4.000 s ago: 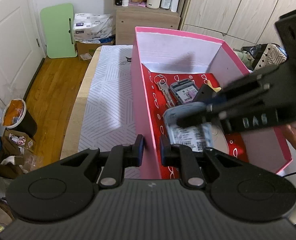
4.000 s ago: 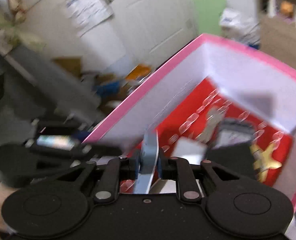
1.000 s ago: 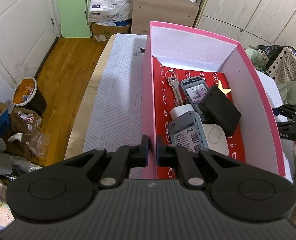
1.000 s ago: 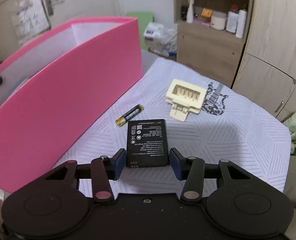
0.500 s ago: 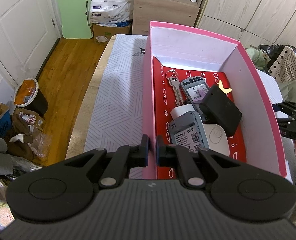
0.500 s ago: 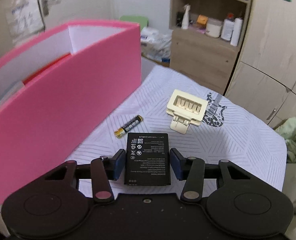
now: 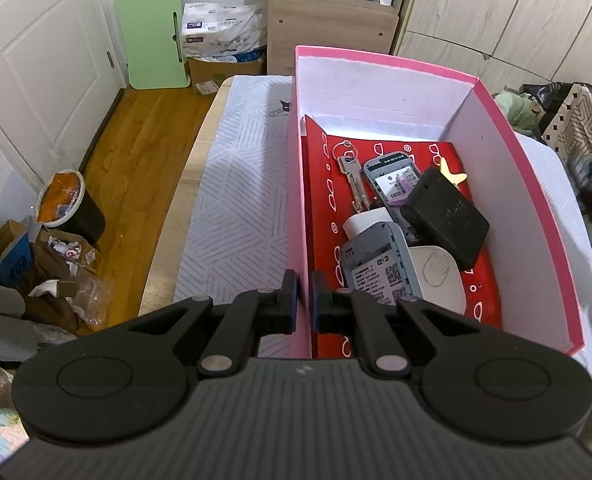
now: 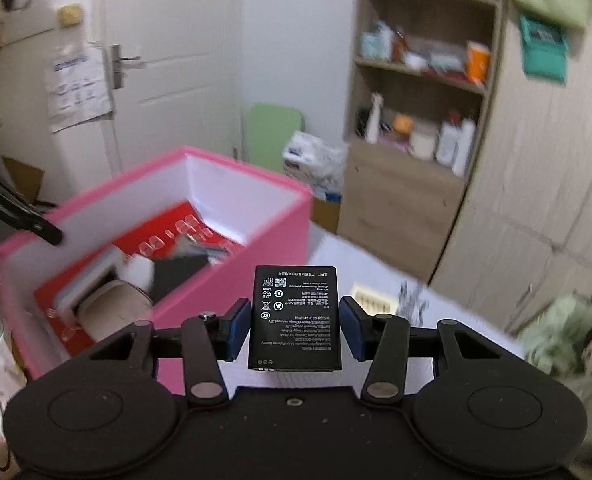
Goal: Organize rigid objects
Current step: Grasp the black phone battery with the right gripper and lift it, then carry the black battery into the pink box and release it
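My left tongs [image 7: 304,296] are pinched onto the near left wall of the pink box [image 7: 535,216] — stiff cardboard, glossy pink outside, matte white inside, with a red printed liner [image 7: 323,208] on the floor. The wall sits thin and flat between the two black pads.

Inside the box the hard things lie in a loose heap. A metal key [image 7: 351,184] on a wire ring lies flat near the far end. Beside it is a grey slab-shaped device [image 7: 391,180] with a printed label, and a matte black rectangular case [image 7: 443,216] with rounded corners leans across it, tilted. Nearer to me a second grey device [image 7: 379,268] with a white sticker lies over a smooth white rounded puck [image 7: 439,276]. A small gold star-like piece [image 7: 451,176] peeks out behind the black case.

My right tongs [image 8: 294,328] grip a flat black battery [image 8: 294,316] — a thin rectangle with sharp edges and fine white print — by its two long sides, the blue pads pressed against it. It is held in the air, to the right of the box and clear of its rim. Below it, the bench wears a pale cloth [image 7: 236,208] with a ribbed line pattern, and a cream plastic block [image 8: 371,298] rests on the cloth just behind the battery. The right view is blurred, so the box contents there are only smears.
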The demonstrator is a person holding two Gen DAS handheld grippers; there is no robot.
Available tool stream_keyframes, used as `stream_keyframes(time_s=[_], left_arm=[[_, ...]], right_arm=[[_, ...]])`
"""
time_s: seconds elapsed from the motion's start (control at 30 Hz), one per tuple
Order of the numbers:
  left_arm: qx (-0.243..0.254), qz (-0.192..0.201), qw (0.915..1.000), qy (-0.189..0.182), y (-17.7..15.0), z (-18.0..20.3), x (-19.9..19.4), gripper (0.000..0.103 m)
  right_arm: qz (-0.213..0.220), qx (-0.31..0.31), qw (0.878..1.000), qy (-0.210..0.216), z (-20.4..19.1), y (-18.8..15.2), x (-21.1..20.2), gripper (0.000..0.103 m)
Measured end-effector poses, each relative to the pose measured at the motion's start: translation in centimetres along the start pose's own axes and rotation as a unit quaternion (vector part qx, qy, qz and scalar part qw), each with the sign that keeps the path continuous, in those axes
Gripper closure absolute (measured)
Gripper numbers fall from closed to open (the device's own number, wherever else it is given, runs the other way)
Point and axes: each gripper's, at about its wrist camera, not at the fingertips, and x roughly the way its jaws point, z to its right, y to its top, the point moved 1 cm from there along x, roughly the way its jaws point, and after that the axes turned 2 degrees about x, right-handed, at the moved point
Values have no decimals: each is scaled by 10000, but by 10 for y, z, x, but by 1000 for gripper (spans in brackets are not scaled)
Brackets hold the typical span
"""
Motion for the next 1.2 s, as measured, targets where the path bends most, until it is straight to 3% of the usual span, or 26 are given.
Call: stream_keyframes(time_s=[0.23,0.43,0.6,0.87,0.93,1.0,1.1,1.2], left_arm=[[-95,72,9999,-78,-2,-3,-1,97],[-53,78,9999,-131,-3,-5,-2,97],[38,67,9998,-166,-2,-4,-2,96],[241,35,9996,-161,0,1,-1,95],[238,36,9996,-164,0,1,-1,94],[192,34,9996,-207,0,-1,-2,94],[125,41,9995,-276,0,-4,-2,94],[68,46,9994,-326,0,-6,-2,94]], right_arm=[[-47,-103,9969,781,-30,59,-5,49],[-862,308,9835,1562,-54,96,61,50],[-1571,584,9752,1446,-70,103,130,50],[-2132,532,9686,1158,-90,96,191,49],[-2176,449,9710,882,-90,96,203,49],[-2255,456,9704,735,-89,95,211,49],[-2339,875,9641,907,-81,94,210,49],[-2083,1138,9642,1183,-71,95,185,49]])
